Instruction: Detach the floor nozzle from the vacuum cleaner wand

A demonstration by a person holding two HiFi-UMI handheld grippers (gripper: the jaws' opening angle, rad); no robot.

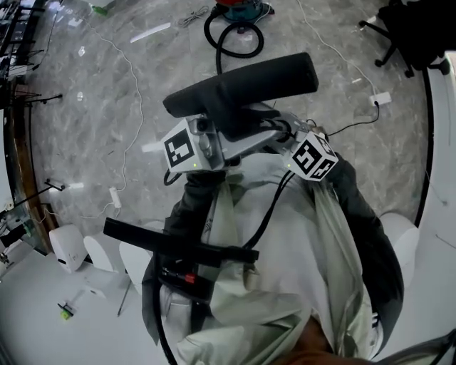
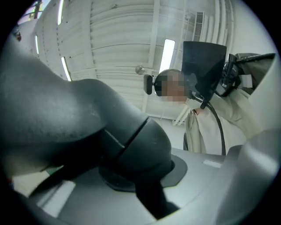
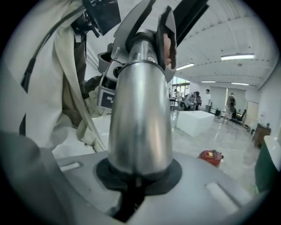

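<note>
In the head view the black floor nozzle [image 1: 242, 85] is held up in front of the person's chest, crosswise. Its dark grey neck [image 2: 109, 127] fills the left gripper view, and my left gripper [image 2: 131, 176] is shut on it. The silver wand [image 3: 140, 118] stands between the jaws of my right gripper [image 3: 138, 176], which is shut on it. The wand's far end runs up into the nozzle's neck [image 3: 151, 26], beside the left gripper's marker cube. From above, the left gripper [image 1: 224, 132] and the right gripper [image 1: 278, 139] sit close together under the nozzle.
The red vacuum body [image 1: 242, 8] with its black hose [image 1: 231, 43] lies on the marble floor ahead. A black office chair [image 1: 410, 32] stands at the far right, and a white plug with its cable [image 1: 380, 98] lies on the floor. White furniture [image 1: 68, 246] stands at the lower left.
</note>
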